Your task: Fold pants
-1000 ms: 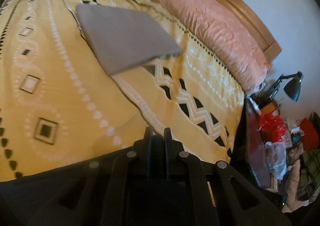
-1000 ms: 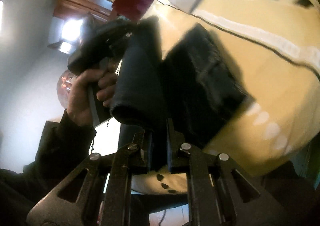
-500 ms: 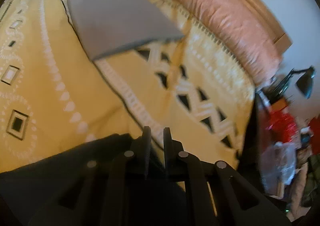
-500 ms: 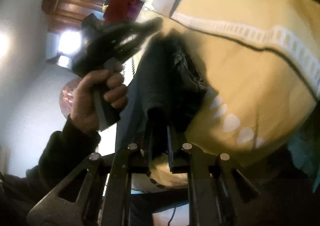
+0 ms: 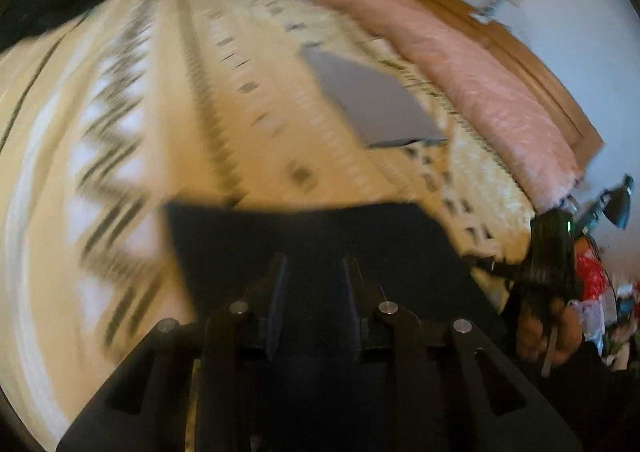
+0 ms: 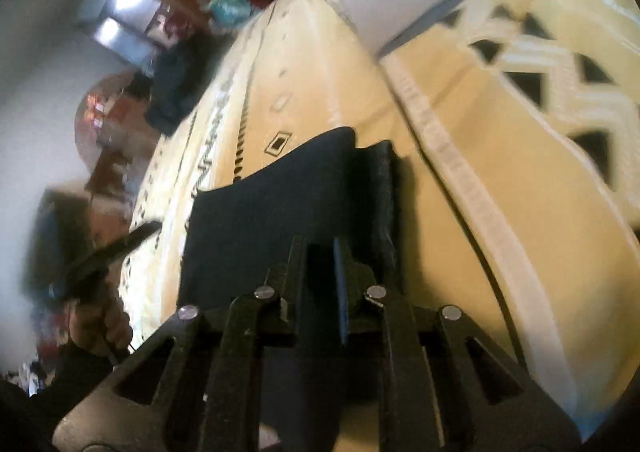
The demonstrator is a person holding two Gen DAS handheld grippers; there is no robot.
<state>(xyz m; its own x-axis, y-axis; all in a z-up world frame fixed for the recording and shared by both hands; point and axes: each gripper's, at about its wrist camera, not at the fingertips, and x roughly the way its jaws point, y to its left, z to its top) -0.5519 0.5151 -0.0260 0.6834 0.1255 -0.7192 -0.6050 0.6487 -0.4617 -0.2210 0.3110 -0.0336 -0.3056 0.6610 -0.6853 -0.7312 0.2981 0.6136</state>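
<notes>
So, left gripper (image 5: 314, 272): fingers spread apart, nothing between them, dark pants (image 5: 312, 244) right under and ahead of the tips.
Pants: lay flat as a folded block on the yellow bedspread (image 5: 200, 124).
Right gripper (image 6: 320, 256): fingers parted, narrow gap, tips over the pants' near edge.
Grey folded cloth (image 5: 372, 100): well beyond the fingertips, beside the pink pillow (image 5: 480, 84).

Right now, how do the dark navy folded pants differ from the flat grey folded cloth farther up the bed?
The dark navy folded pants lie near, right ahead of both tools; the flat grey folded cloth lies farther off, close to the pink pillow. The pants show a thick stacked edge on one side; the grey cloth looks thin and smooth. Both rest flat on the yellow patterned bedspread, touched by neither tool.
</notes>
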